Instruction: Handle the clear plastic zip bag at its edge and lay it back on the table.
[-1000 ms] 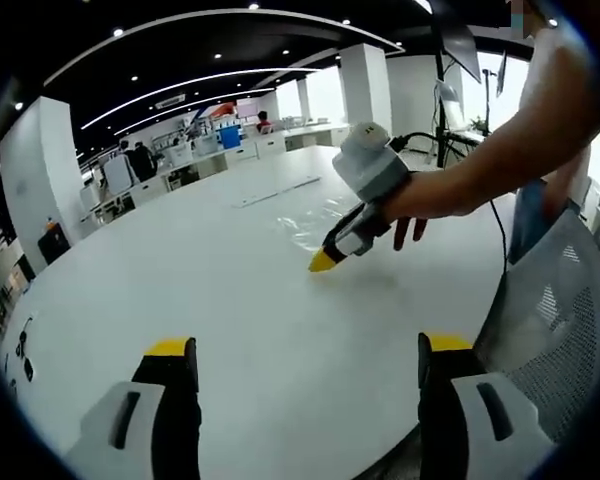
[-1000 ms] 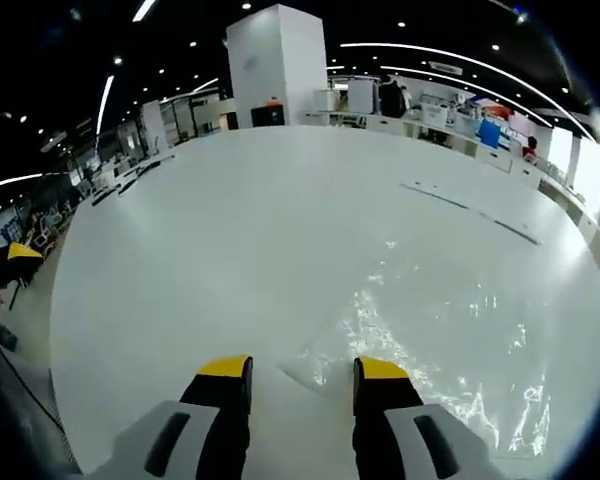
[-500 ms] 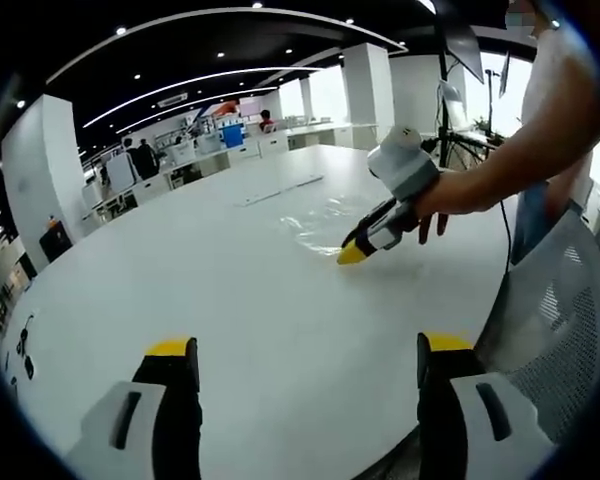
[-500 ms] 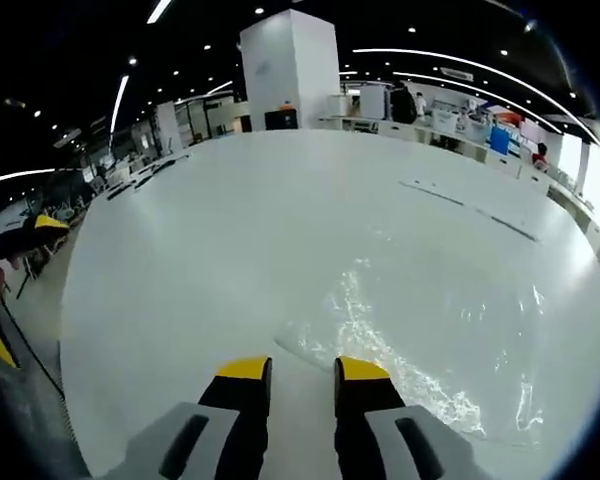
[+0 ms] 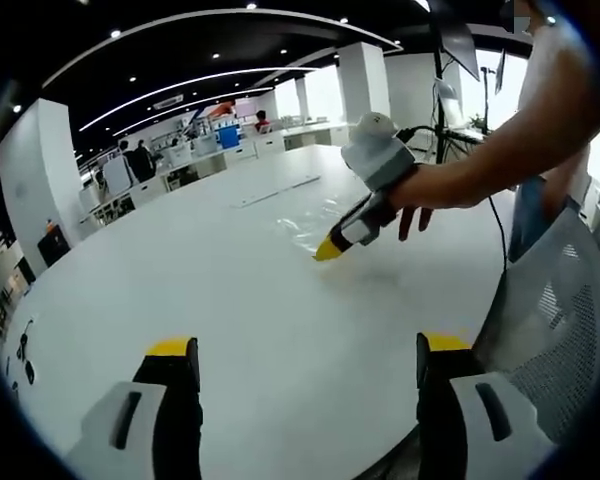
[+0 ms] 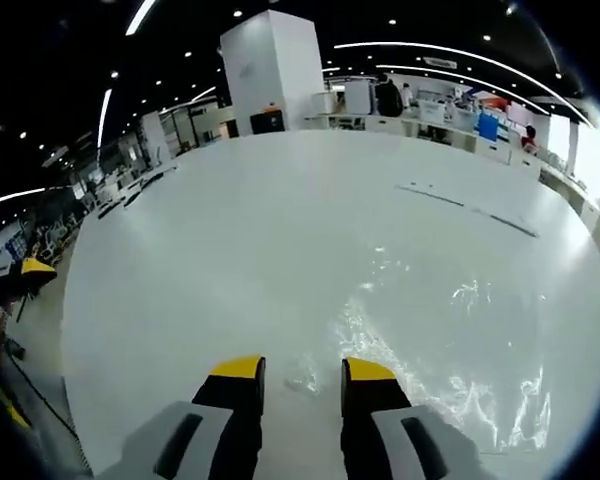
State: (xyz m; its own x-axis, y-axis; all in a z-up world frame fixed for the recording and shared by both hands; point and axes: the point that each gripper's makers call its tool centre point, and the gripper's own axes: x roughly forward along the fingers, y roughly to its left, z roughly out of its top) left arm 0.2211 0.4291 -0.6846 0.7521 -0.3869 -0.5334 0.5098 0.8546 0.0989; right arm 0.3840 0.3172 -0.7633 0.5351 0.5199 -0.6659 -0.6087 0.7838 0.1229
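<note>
Down low, right gripper (image 6: 296, 369) fingers narrowed around bag (image 6: 450, 350) edge on white bench (image 6: 230, 230), left gripper (image 5: 308, 349) fingers spread, no readable writing.

A broad white table (image 6: 210, 240) spans the frame, with a clear plastic zip bag (image 6: 450, 350) lying at lower right.

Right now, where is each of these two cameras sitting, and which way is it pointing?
Left gripper view: rides on the left gripper, facing across the white table toward the right gripper, a hand holding it.
Right gripper view: rides on the right gripper, looking down at the clear zip bag.
Shared: table, bag, right gripper.
</note>
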